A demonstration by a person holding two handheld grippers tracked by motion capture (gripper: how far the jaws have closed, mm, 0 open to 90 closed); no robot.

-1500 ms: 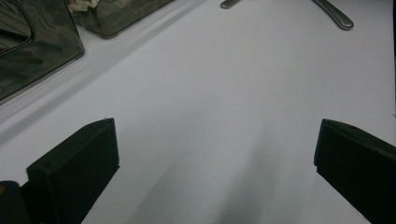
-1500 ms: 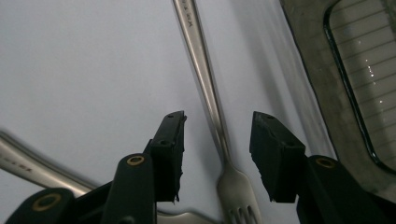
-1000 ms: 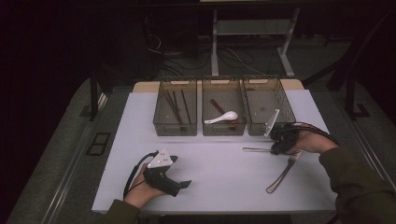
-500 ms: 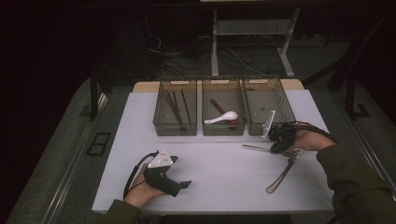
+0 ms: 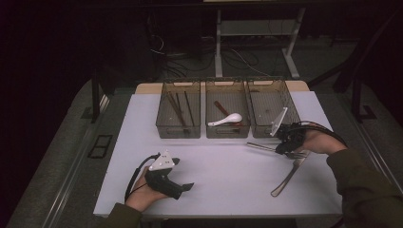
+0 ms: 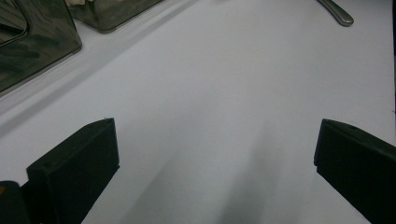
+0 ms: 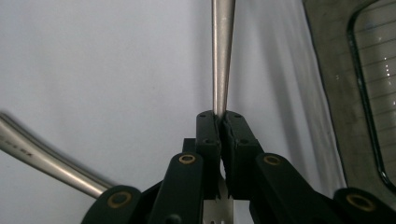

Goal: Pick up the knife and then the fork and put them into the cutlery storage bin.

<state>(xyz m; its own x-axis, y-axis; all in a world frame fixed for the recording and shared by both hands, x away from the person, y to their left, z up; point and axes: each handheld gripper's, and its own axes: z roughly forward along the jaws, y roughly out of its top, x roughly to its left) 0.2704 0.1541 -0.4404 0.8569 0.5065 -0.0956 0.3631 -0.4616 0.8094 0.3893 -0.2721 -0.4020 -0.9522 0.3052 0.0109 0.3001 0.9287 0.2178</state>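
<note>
Steel fork: a fork (image 5: 260, 147) is clamped at its neck by the right gripper (image 5: 283, 145); its handle is seen pointing left across the white table top (image 5: 228, 180) in the high view, just in front of the right-hand bin (image 5: 272, 107).
Right gripper: the jaws are seen pressed together on the thin neck of the fork (image 7: 220, 56) in the right gripper view, with the tines showing below the pads; the jaws have just been closing, and the fork is gripped between them.
Right hand: the hand (image 5: 317, 141) is held low over the table, near the right edge, with a dark sleeve (image 5: 366, 185) behind it.
Second utensil: another metal utensil (image 5: 288, 175) is laid on the table just in front of the right gripper, its handle running toward the near edge; its end under the gripper is hidden, so its kind cannot be told.
Left gripper: the left gripper (image 5: 183, 187) is rested on the table near the front edge, well apart from the fork; its jaws are spread wide with bare table between them, and nothing is held.
Bins: three clear bins are lined up at the far side; dark sticks (image 5: 178, 107) are kept in the left bin (image 5: 177, 114), and a white spoon (image 5: 227, 119) is kept in the middle bin (image 5: 227, 130).
</note>
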